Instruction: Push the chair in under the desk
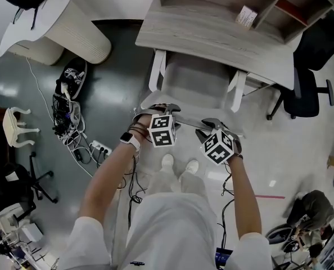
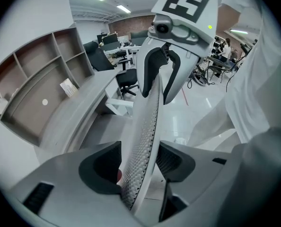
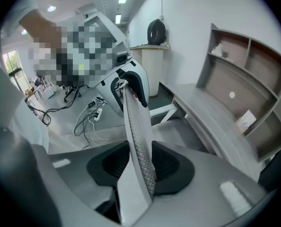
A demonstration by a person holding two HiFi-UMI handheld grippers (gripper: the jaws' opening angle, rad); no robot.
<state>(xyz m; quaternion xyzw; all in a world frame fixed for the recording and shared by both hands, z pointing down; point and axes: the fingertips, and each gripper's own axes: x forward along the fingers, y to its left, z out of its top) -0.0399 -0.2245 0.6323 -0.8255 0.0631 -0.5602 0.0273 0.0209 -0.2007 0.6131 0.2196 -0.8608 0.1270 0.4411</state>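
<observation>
Black office chair (image 1: 305,91) at right; power strip (image 1: 99,148), tangled cables (image 1: 63,117) at left; white stool (image 1: 15,127) far left.

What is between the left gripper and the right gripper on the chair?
The top edge of the chair backrest runs from the left gripper to the right gripper, with nothing else on that stretch. The head view shows it.

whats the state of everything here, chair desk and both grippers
chair, upright, most of the seat out from the desk, not pushed in yet
backrest, top edge runs between the jaws of both grippers
desk, the chair's front just reaches under its edge
left gripper, open, jaws astride the backrest, looks loose
right gripper, closed on the backrest
</observation>
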